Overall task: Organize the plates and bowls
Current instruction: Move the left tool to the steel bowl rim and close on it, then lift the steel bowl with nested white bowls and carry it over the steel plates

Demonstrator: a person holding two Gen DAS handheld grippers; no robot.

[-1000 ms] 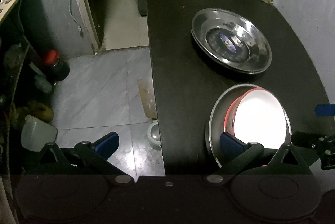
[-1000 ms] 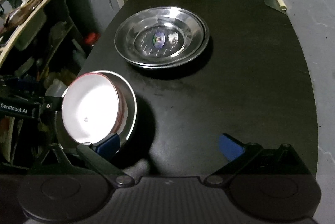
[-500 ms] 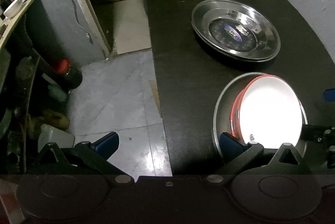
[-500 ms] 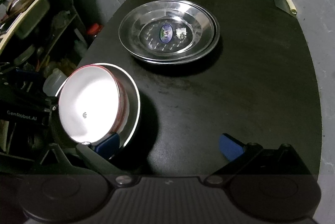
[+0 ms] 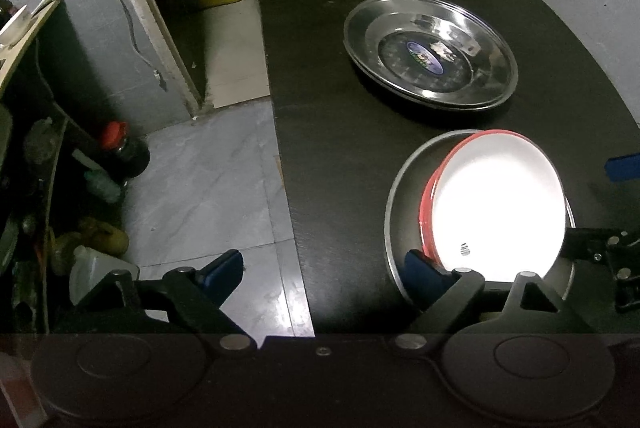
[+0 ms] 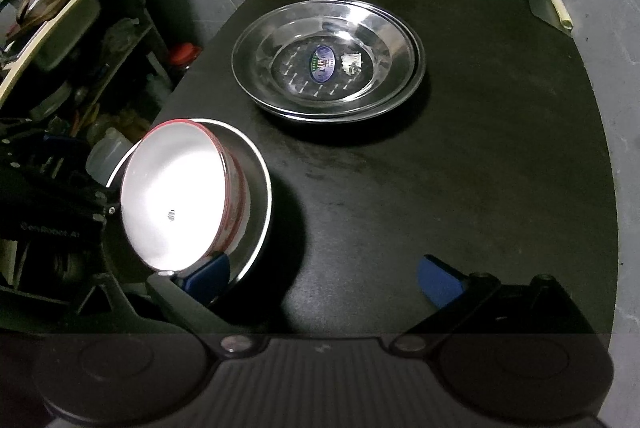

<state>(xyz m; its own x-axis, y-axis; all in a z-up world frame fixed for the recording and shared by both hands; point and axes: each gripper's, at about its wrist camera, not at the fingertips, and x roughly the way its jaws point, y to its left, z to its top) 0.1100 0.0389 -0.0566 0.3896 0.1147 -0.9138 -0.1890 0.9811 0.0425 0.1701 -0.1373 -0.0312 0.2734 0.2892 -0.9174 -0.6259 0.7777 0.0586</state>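
Both tools hang over the near edge of a black worktop [image 6: 460,156], pointing steeply down. Left tool [image 5: 320,264] stands wide, though its jaws have just been closing a little; nothing lies between them. One blue pad [image 5: 222,266] hangs over the tiled floor [image 5: 208,184] off the worktop's edge, and the other sits at the near rim of a steel bowl [image 5: 404,196], right beside a red-rimmed white bowl [image 5: 496,212]; whether that pad touches either I cannot tell. Right tool [image 6: 324,278] also stands wide with nothing gripped: its left pad [image 6: 206,274] lies against or just over the near rim of the same steel bowl [image 6: 256,180], while its right pad is over bare worktop.

White bowl [image 6: 176,196] rests tilted inside the steel bowl, leaning toward the left tool's side, with its red edge raised on the side facing the worktop's middle. Its inside shows only a small dark mark near the bottom. This pair sits at the near left corner of the worktop.

Farther back, well apart from it, two steel plates [image 6: 328,64] lie nested, the upper one slightly offset. An oval blue sticker [image 6: 323,62] sits in the middle of the upper plate with a small pale scrap [image 6: 352,62] beside it. From the left view the same plates [image 5: 430,52] lie beyond the bowls.
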